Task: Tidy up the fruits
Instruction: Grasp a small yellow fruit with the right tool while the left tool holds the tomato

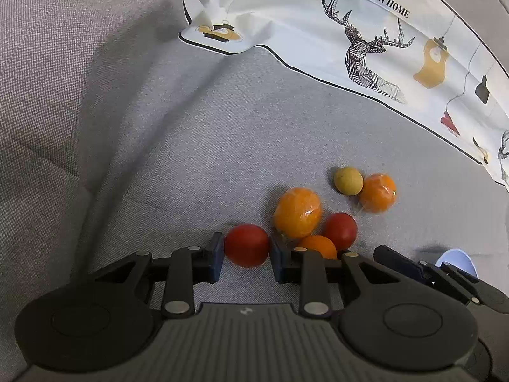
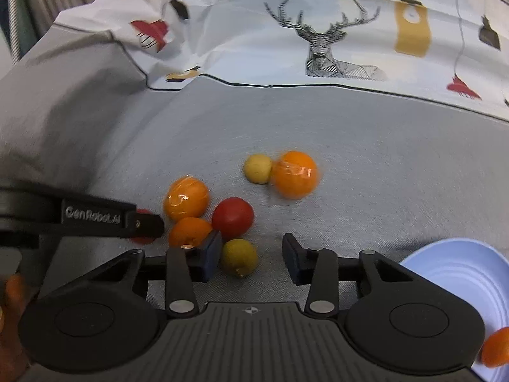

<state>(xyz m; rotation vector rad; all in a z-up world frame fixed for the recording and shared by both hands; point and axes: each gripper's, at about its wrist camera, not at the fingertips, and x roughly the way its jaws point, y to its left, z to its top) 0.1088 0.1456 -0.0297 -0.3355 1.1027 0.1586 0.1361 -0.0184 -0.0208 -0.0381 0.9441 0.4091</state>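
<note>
Fruit lot on grey sofa cushion (image 1: 191, 159), near printed deer cloth (image 1: 366, 31). Left gripper (image 1: 246, 248): clenched on red tomato (image 1: 246, 245). Right gripper (image 2: 251, 254): released, olive-green fruit (image 2: 239, 256) loose between jaws. Pale blue plate (image 2: 451, 270), near right, holds one orange fruit (image 2: 495, 347)

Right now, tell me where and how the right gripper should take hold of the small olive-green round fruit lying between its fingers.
Grip the small olive-green round fruit across its widest middle, coming from above as the right gripper already points. It lies loose on the grey cloth, nubby end toward the camera, close against the left finger, with open space toward the right finger. Probably shift a little leftward in the picture first to centre it.
</note>
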